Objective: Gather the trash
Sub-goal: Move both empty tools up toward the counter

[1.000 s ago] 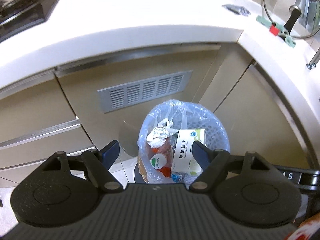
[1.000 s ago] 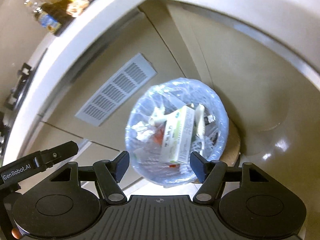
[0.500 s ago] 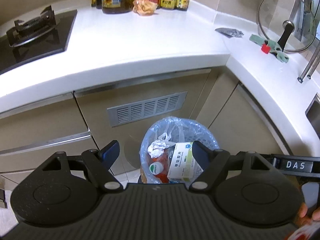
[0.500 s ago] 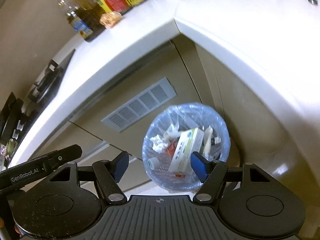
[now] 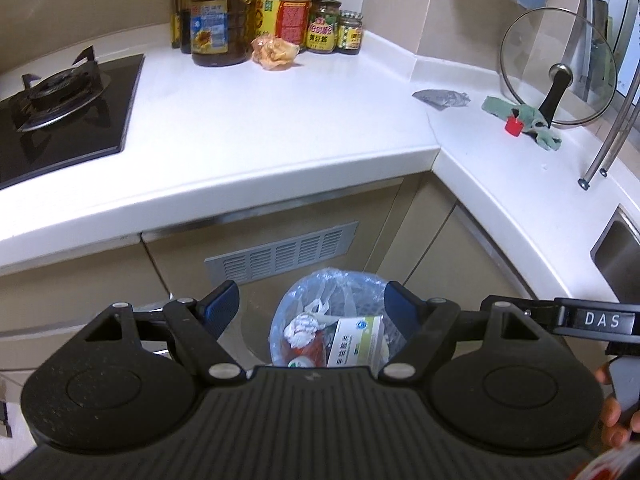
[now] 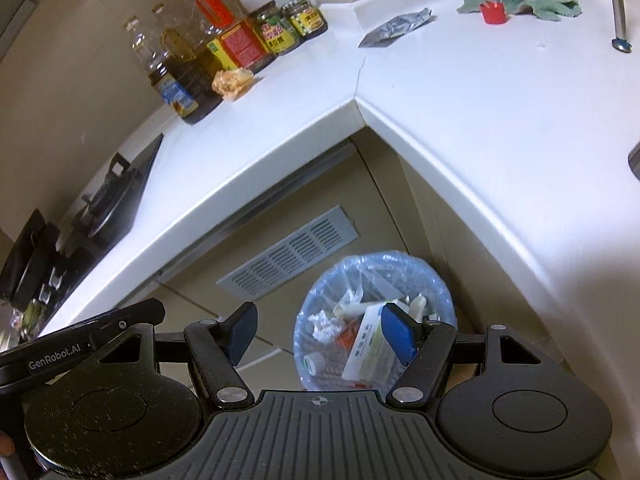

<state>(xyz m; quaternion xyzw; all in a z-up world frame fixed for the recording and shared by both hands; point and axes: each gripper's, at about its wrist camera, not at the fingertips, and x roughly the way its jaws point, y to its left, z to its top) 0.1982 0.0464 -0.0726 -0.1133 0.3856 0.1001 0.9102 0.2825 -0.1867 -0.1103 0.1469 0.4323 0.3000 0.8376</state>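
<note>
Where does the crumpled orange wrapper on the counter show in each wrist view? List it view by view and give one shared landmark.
Left wrist view: the crumpled orange wrapper sits upper centre, on the white counter just in front of the big oil bottle.
Right wrist view: it lies upper left, beside the dark bottles.
Shared landmark: the lined trash bin on the floor, below the cabinet vent in both.

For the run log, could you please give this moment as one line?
left gripper: open, empty | right gripper: open, empty | bin: holds trash | counter: crumpled wrapper, foil packet
</note>
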